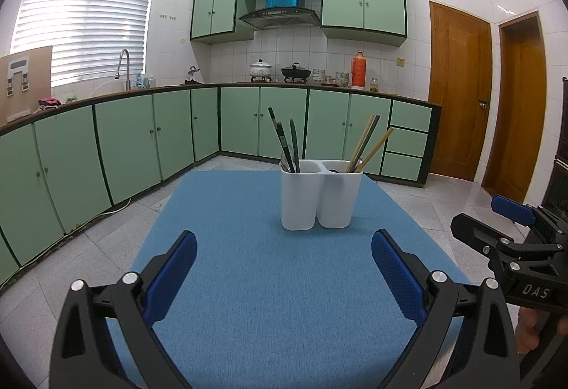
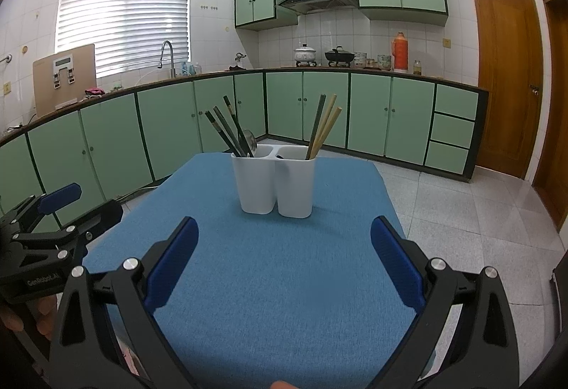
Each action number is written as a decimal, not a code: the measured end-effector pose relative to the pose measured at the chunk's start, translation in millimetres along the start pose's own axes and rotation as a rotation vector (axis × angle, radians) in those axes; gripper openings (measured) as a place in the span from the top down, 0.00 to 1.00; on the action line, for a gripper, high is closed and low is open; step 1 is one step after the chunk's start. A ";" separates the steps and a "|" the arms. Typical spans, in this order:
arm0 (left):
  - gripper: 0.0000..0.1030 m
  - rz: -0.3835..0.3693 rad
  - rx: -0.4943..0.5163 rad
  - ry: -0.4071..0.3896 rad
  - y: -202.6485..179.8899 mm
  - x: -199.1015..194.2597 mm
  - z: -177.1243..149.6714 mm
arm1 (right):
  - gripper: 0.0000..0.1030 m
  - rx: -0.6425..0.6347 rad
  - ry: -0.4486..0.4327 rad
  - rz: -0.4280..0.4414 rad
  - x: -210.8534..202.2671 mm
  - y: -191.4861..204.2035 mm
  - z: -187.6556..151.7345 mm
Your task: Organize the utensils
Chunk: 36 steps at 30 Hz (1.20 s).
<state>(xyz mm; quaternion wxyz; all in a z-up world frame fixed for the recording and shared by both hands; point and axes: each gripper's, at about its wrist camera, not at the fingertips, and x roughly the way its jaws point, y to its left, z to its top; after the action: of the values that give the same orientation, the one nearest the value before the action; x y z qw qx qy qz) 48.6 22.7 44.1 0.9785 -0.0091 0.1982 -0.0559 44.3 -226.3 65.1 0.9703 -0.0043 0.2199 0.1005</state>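
A white two-compartment utensil holder [image 1: 320, 197] [image 2: 276, 184] stands upright on the blue mat [image 1: 269, 282] [image 2: 284, 282]. Its left compartment holds dark chopsticks [image 1: 284, 144] [image 2: 227, 131] and a metal spoon [image 2: 249, 140]. Its right compartment holds wooden chopsticks [image 1: 371, 149] [image 2: 326, 129] and one dark one. My left gripper [image 1: 284, 268] is open and empty, short of the holder. My right gripper [image 2: 284, 254] is open and empty, also short of the holder. Each gripper shows at the edge of the other's view, the right one [image 1: 511, 229] and the left one [image 2: 60, 215].
The mat covers a small table with tiled floor [image 2: 461, 211] around it. Green base cabinets [image 1: 142, 140] and a counter with a sink tap [image 1: 124, 69], pots [image 1: 261, 69] and an orange flask [image 1: 358, 69] line the far walls. Wooden doors [image 1: 458, 104] stand at the right.
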 end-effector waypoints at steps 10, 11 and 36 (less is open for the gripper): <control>0.06 0.001 -0.001 -0.001 -0.9 -0.6 2.3 | 0.08 -0.005 -0.002 0.002 -2.9 2.1 6.5; 0.06 0.002 0.000 -0.001 -0.6 -0.8 2.2 | 0.08 -0.004 -0.002 0.002 -2.6 2.4 5.9; 0.06 0.001 -0.001 -0.003 0.4 -2.7 5.0 | 0.08 -0.014 -0.004 0.004 -2.7 4.8 9.7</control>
<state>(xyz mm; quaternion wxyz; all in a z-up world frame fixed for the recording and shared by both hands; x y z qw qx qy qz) 48.2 23.4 49.8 0.9789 -0.0095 0.1965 -0.0551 45.1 -221.6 75.2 0.9705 -0.0104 0.2173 0.1042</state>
